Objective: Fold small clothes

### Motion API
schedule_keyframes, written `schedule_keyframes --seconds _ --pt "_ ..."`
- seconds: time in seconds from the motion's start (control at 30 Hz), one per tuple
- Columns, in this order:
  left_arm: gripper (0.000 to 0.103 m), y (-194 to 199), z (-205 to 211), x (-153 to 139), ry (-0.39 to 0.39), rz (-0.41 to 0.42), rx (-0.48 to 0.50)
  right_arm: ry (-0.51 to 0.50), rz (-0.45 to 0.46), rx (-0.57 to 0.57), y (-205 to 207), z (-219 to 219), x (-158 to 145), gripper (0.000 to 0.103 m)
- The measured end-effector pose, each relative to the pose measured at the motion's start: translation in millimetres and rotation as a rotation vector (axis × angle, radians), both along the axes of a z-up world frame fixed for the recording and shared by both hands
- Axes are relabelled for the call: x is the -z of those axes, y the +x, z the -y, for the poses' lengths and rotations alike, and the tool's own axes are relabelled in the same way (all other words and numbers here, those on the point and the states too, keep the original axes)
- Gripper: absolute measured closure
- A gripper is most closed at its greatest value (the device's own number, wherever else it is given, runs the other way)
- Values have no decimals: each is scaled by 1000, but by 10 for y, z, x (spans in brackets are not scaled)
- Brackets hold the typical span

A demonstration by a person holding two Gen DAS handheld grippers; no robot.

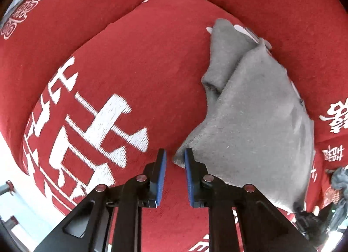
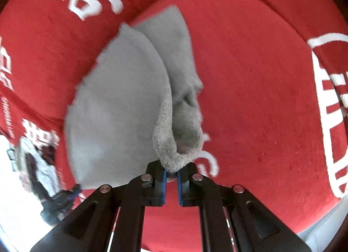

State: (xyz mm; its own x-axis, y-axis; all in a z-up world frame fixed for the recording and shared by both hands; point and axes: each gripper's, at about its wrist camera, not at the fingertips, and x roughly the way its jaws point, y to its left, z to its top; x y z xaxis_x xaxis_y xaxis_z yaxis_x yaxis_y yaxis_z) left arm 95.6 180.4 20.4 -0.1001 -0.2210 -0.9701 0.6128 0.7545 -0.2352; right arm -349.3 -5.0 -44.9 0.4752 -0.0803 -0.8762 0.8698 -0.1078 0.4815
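In the left wrist view, the grey sock (image 1: 256,125) lies on the red cloth (image 1: 141,56), its long axis running from just beside the gripper tips up and away toward the far fold of the cloth. A second grey layer (image 1: 224,56) peeks out along its left edge. The left gripper (image 1: 175,160) stands apart at a narrow gap, holding nothing; its right pad (image 1: 188,165) touches the sock's near corner. The cloth carries large white characters (image 1: 93,134) and rumples into ridges.

In the right wrist view, the right gripper (image 2: 171,174) is clamped on the sock's ribbed cuff (image 2: 174,158). The sock (image 2: 121,99) stretches away up-left, fuzzy, pale grey, doubled over. Red cloth (image 2: 250,78) with white print fills the surroundings.
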Motion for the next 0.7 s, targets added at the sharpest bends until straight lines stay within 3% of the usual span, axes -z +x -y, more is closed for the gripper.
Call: schedule_keyframes --seconds 0.13,0.23,0.4,0.57,0.7 --pt "84 -56 -70 -88 69 70 70 12 -36 -3 -44 -65 -77 92" --pt "84 -65 -126 -282 39 97 117 39 -58 -28 -70 -158 -172 91" --pt "84 -151 118 -495 -27 138 210 -104 -90 -174 122 -193 -564 91" --pt "84 -279 579 -300 -25 130 244 -145 -130 -240 449 87 -530 91" --pt "84 -327 786 -37 51 133 269 -99 -200 -269 541 155 -343 91"
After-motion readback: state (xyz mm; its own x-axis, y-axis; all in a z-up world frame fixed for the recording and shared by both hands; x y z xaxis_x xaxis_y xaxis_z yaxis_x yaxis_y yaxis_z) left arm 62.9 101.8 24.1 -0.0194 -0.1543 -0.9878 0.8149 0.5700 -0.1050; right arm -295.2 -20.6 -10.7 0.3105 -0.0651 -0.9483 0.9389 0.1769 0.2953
